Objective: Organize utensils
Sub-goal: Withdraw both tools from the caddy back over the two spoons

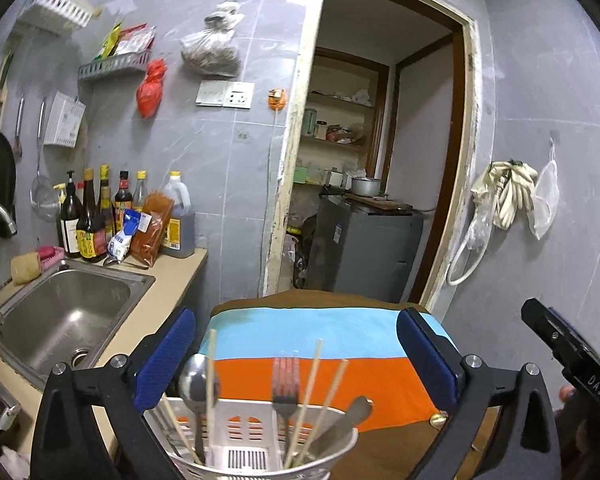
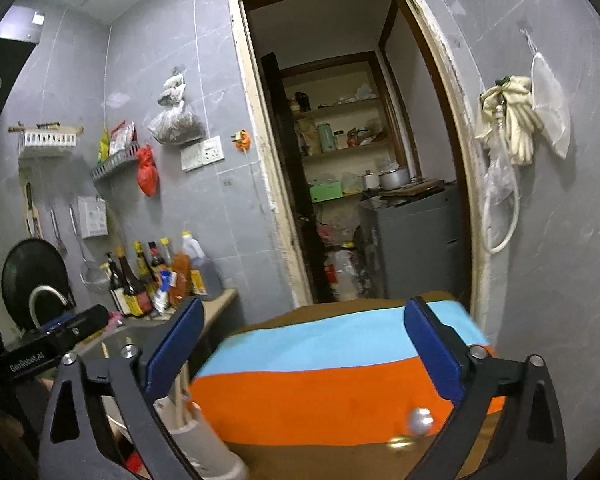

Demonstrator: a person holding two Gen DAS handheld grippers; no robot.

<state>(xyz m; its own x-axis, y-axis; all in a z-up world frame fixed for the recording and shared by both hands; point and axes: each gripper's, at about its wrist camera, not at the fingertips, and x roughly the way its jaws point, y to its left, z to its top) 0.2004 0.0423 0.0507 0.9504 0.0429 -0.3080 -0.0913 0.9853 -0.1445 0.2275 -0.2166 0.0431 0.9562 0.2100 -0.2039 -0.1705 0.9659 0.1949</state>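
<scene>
While both grippers gape empty, the utensil holder (image 1: 260, 440) sits low between the left gripper's (image 1: 296, 356) fingers, seemingly untouched.

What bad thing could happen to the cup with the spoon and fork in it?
1. The cup holds tall chopsticks, a spoon and a fork. The open left gripper is right over them, so a bump might tip it.
2. The cup seems to sit near the striped cloth's edge by the sink, so it could fall off.
</scene>
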